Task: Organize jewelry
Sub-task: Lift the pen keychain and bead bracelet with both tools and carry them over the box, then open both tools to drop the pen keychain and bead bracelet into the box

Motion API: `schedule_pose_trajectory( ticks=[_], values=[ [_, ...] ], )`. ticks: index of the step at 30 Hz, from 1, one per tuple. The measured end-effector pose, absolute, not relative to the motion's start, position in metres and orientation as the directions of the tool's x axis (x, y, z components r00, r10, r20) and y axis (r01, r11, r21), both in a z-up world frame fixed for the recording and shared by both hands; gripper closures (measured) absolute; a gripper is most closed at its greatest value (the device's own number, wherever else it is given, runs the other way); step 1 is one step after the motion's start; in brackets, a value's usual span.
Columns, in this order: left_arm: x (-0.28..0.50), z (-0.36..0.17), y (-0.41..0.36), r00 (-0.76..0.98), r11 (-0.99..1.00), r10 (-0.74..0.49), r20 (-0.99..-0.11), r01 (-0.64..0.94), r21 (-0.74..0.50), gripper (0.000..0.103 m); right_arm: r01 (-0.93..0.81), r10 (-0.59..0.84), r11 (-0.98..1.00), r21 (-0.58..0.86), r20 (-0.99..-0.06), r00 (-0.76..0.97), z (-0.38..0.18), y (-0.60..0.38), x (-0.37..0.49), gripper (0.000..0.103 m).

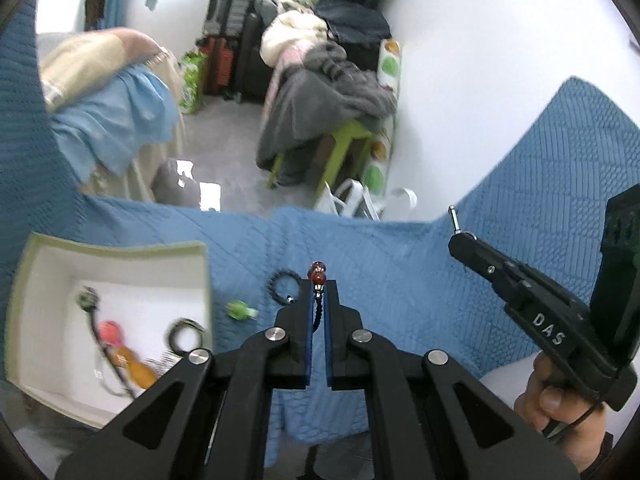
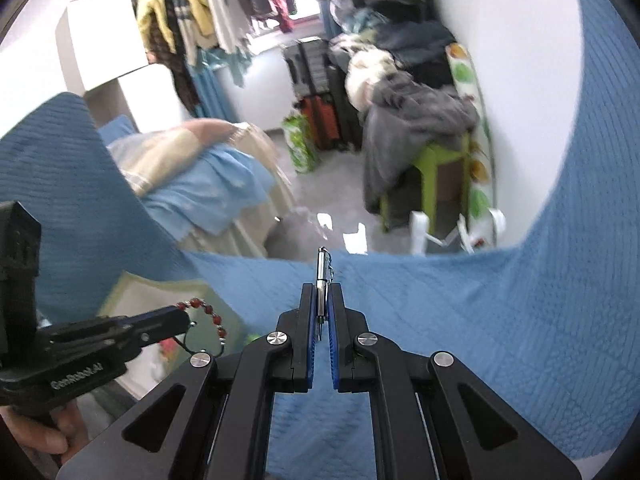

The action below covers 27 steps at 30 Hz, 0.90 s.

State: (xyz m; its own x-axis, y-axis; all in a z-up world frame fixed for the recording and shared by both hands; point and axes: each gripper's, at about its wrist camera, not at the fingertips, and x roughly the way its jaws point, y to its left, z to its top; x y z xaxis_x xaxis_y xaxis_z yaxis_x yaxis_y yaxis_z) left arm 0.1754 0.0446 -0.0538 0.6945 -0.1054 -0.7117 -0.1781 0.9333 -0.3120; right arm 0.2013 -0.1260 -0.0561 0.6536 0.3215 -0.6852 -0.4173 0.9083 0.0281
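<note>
Bead bracelet (image 1: 318, 276) pinched in left claw (image 1: 319, 292); right claw (image 2: 323, 300) grips silver pendant (image 2: 321, 280).

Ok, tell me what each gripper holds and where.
Left gripper: red bead bracelet, pinched on its cord. Right gripper: silver clip, by its lower half.

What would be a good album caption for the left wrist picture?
Left gripper pinches a red-beaded bracelet above the blue bedspread, beside an open white box.

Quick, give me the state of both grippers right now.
Left gripper: closed on the red bead bracelet.
Right gripper: closed on a small silver metal piece.
</note>
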Motion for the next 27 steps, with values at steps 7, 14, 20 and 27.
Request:
schedule_pose_trajectory(
  ticks=[7,14,20,27],
  values=[
    [0.149,-0.028,0.084,0.724,0.938,-0.014,-0.690,-0.230,-0.261,0.099,-0.517,0.414,0.855,0.047,-0.662,0.624,-0.038,-0.064,0.188,0.099],
    [0.129,-0.037,0.122,0.709,0.925,0.039,-0.704,-0.293,-0.243,0.099,-0.592,0.451,0.804,0.049,-0.699,0.555,-0.058,-0.010,0.174,0.099],
    [0.112,-0.066,0.152,0.665,0.903,0.056,-0.744,-0.352,-0.247,0.099,-0.629,0.446,0.775,0.060,-0.757,0.478,-0.095,0.021,0.163,0.099],
    [0.104,-0.094,0.175,0.616,0.881,0.062,-0.786,-0.403,-0.247,0.099,-0.647,0.417,0.759,0.067,-0.813,0.406,-0.137,0.037,0.154,0.099]
  ],
)
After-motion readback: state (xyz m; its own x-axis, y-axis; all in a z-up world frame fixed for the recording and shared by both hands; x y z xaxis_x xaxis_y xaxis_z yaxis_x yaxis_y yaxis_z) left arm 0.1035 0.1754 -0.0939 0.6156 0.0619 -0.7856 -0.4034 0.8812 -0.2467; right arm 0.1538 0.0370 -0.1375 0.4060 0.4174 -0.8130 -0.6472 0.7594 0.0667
